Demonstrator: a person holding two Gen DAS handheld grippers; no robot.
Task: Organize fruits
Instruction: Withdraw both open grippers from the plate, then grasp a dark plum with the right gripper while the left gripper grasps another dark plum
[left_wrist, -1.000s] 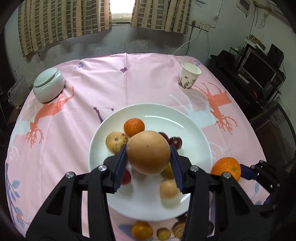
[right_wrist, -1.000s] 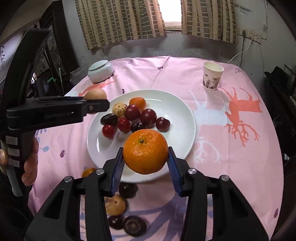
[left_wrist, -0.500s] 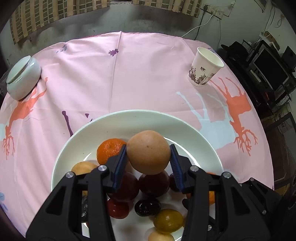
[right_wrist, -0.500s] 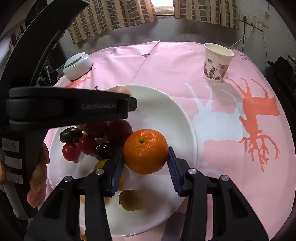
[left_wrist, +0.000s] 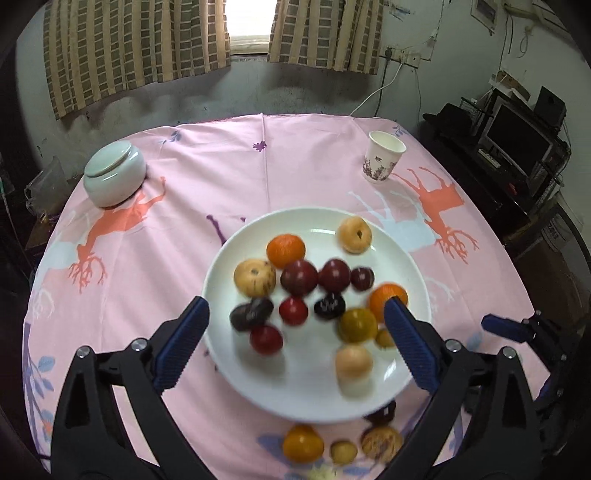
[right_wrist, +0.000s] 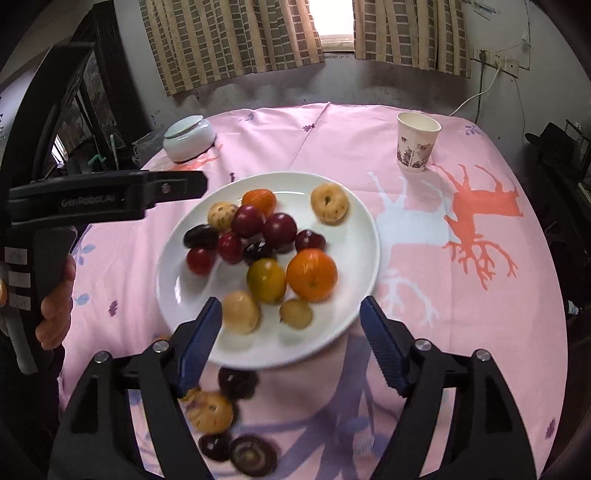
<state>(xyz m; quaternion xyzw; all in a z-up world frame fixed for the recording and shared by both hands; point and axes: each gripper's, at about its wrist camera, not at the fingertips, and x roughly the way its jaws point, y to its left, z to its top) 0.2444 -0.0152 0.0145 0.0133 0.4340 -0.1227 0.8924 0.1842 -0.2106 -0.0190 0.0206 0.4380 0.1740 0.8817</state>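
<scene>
Two sets of tongs let go over a filling plate

More than a dozen fruits lay on the white plate (right_wrist: 369, 236), among them a large orange (right_wrist: 312, 274) at 4 o'clock and a tan fruit (right_wrist: 329, 203) at 1 o'clock. Both the left tongs (left_wrist: 295, 345) and the right tongs (right_wrist: 291, 341) were opening wide, nothing between their blue pads, the plate's near rim framed between each pair. Several fruits (right_wrist: 210, 411) were left on the pink tabletop (right_wrist: 461, 295) past the plate's 6 o'clock edge, so the sorting looked well advanced but unfinished.
</scene>
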